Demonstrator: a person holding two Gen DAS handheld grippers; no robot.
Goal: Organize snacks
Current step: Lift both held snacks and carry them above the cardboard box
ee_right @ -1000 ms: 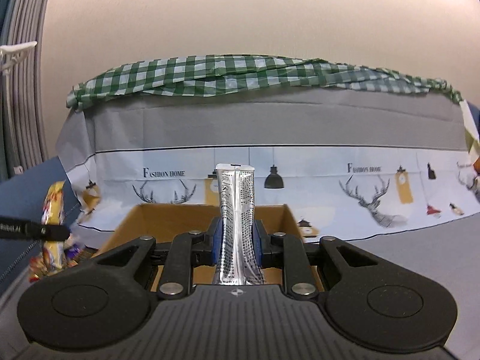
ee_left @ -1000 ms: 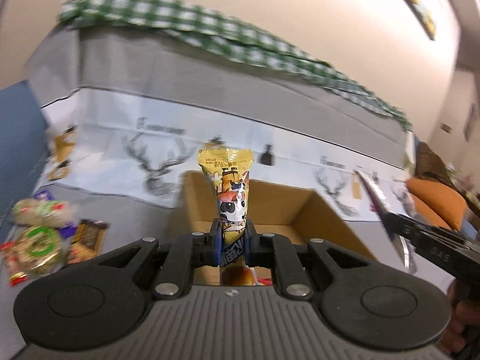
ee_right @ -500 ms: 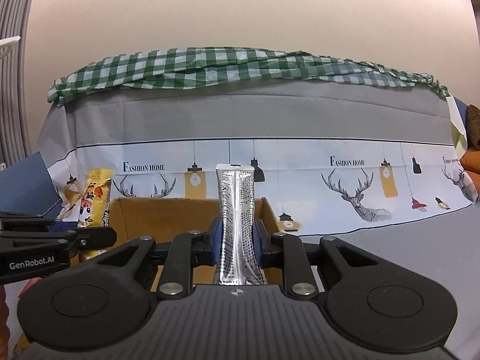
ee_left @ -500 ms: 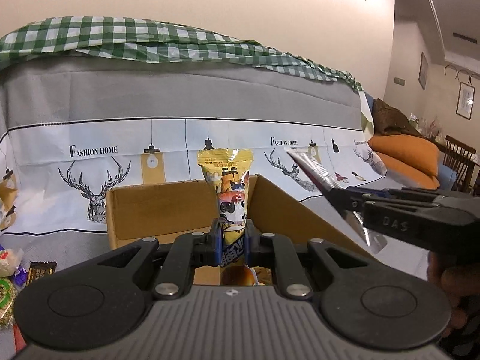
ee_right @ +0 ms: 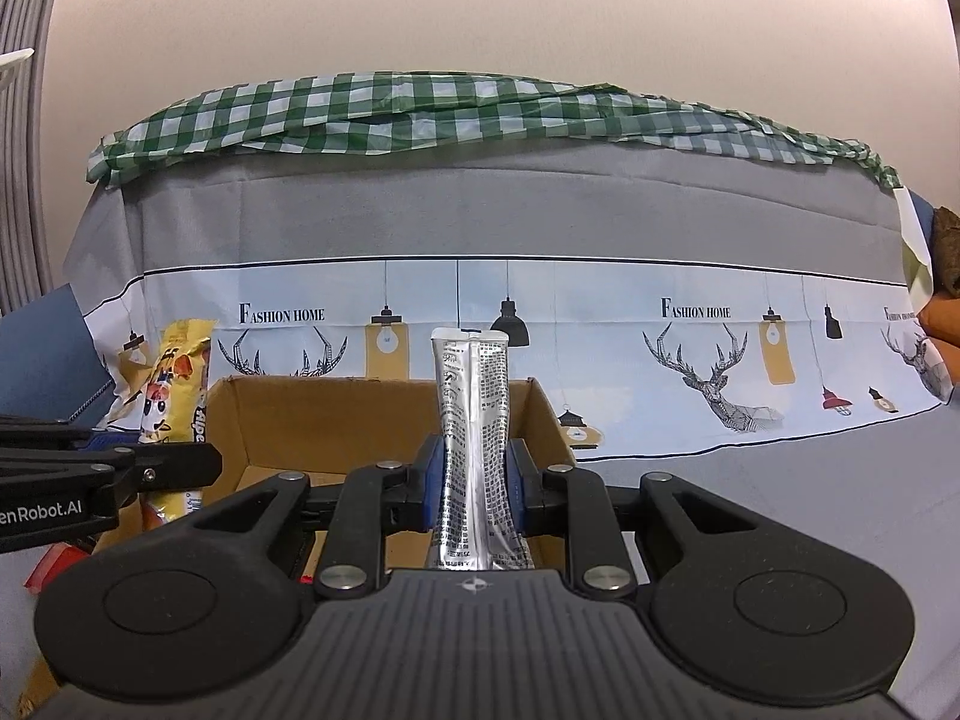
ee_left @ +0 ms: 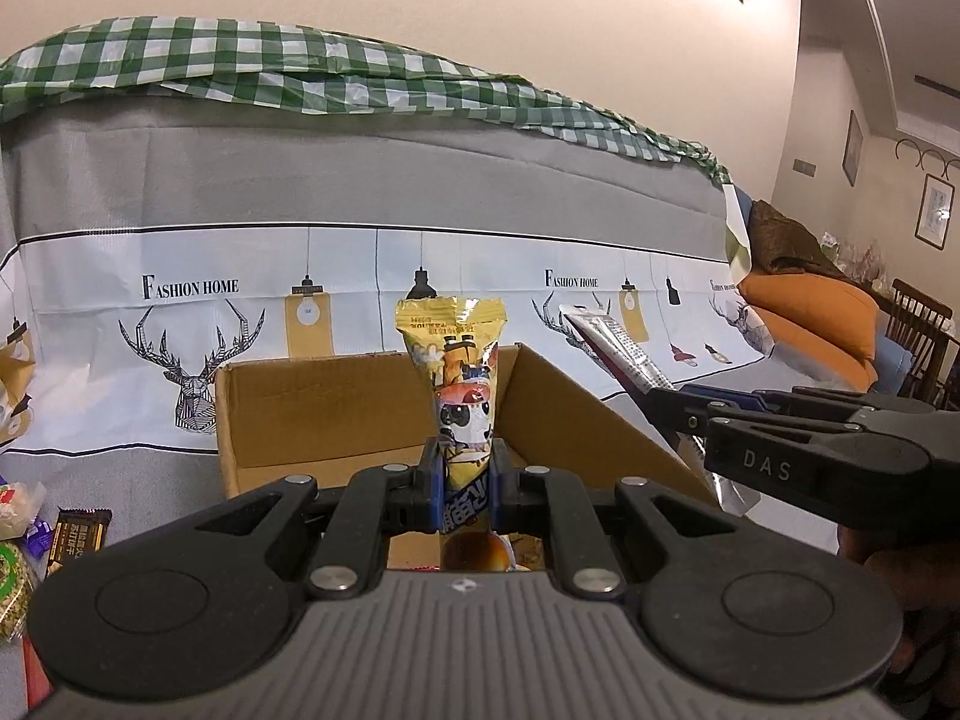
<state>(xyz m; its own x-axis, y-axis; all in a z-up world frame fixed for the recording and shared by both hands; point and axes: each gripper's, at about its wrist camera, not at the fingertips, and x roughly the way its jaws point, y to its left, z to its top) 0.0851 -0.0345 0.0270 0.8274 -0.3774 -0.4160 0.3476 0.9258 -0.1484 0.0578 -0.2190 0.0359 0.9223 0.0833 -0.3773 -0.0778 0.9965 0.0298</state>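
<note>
My left gripper point(ee_left: 465, 489) is shut on a yellow snack packet point(ee_left: 459, 372) with a cartoon panda, held upright over the near edge of an open cardboard box point(ee_left: 312, 414). My right gripper point(ee_right: 474, 483) is shut on a silver foil snack packet point(ee_right: 474, 420), upright over the same box point(ee_right: 336, 426). The right gripper with the silver packet point(ee_left: 624, 354) shows at the right of the left wrist view. The left gripper with the yellow packet point(ee_right: 174, 384) shows at the left of the right wrist view.
Loose snacks lie on the grey cloth left of the box: a dark bar point(ee_left: 78, 540) and a green-labelled packet point(ee_left: 12, 588). A sofa back draped with printed cloth point(ee_left: 360, 228) and a green checked cloth point(ee_left: 300, 66) rises behind the box. An orange cushion point(ee_left: 810, 318) is at right.
The left gripper swung round and levelled to face the sofa back squarely. The two grippers have come closer together over the box, each still holding its packet.
</note>
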